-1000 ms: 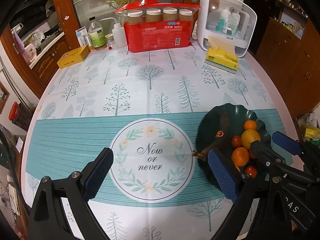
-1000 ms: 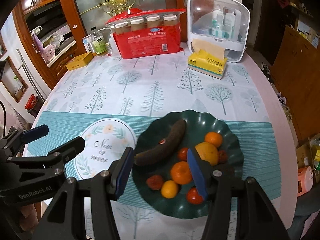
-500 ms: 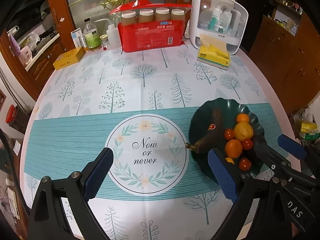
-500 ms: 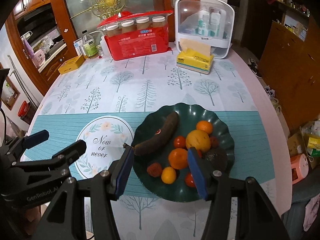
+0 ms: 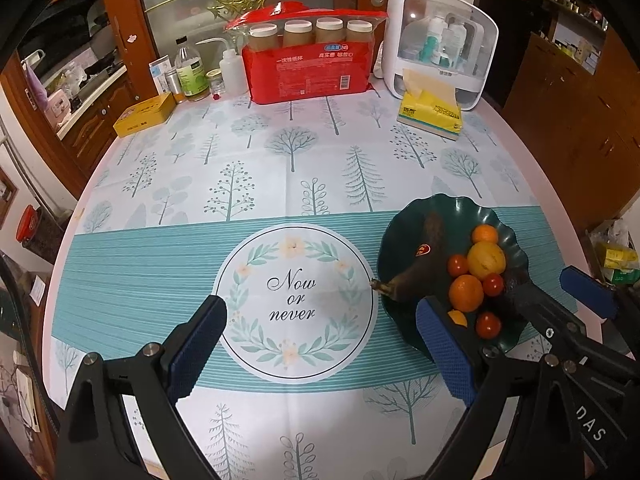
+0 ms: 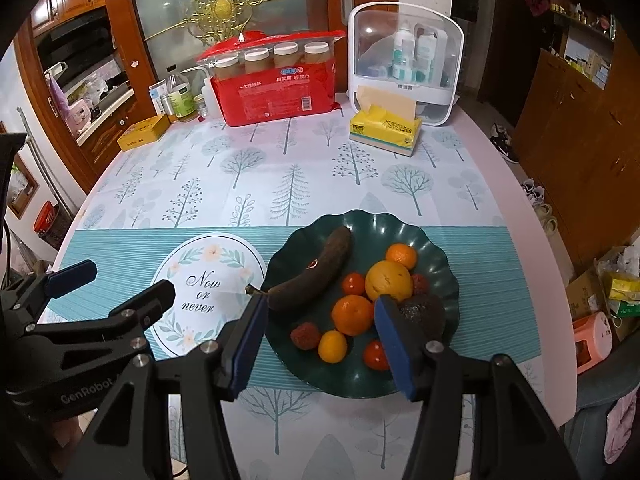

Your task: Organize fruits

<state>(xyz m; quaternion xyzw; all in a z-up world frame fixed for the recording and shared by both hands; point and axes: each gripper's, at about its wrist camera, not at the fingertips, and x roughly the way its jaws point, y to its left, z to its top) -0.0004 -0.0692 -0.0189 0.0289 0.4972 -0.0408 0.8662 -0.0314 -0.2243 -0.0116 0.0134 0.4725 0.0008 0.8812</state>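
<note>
Fruits [image 5: 472, 276] piled in dark green plate [image 5: 404, 216] at 4 o'clock of left wrist view, on bench [image 5: 300, 152] under tree-print cloth. Left gripper [image 5: 320, 344] hanging above "Now or never" medallion [image 5: 294, 300], jaws wide apart, nothing between. Blackened banana [image 5: 424, 264] lying with stem poking over plate rim toward 9 o'clock. Right gripper [image 5: 560, 304] visible at 3 o'clock beside plate. Likely trouble: overripe banana looks soft, so a hard squeeze could split it; small tomatoes [image 5: 488, 324] round and free to roll off over the scalloped rim if nudged. At 12 o'clock, red pack of paper cups [image 5: 312, 68], white cosmetics case [image 5: 440, 44], yellow tissue pack [image 5: 432, 114]; yellow tin [image 5: 144, 114] and bottles [image 5: 192, 72] at 10 o'clock

Right wrist view: right gripper [image 6: 320, 344] poised over near edge of plate [image 6: 436, 360], jaws partly apart, holding nothing. Banana [image 6: 316, 276] at 11 o'clock of pile, large yellow citrus [image 6: 388, 280] in middle, orange [image 6: 352, 314] just below it, dark avocado [image 6: 424, 312] half hidden by right pad. Risk here: pad close to avocado and tomato [image 6: 374, 354], so a careless descent could shove fruit off. Left gripper [image 6: 120, 284] at 9 o'clock. Wooden cabinets [image 6: 580, 120] at 2 o'clock, shoes on floor [image 6: 504, 148], glass door with gold ornament [image 6: 220, 8] at 12 o'clock
</note>
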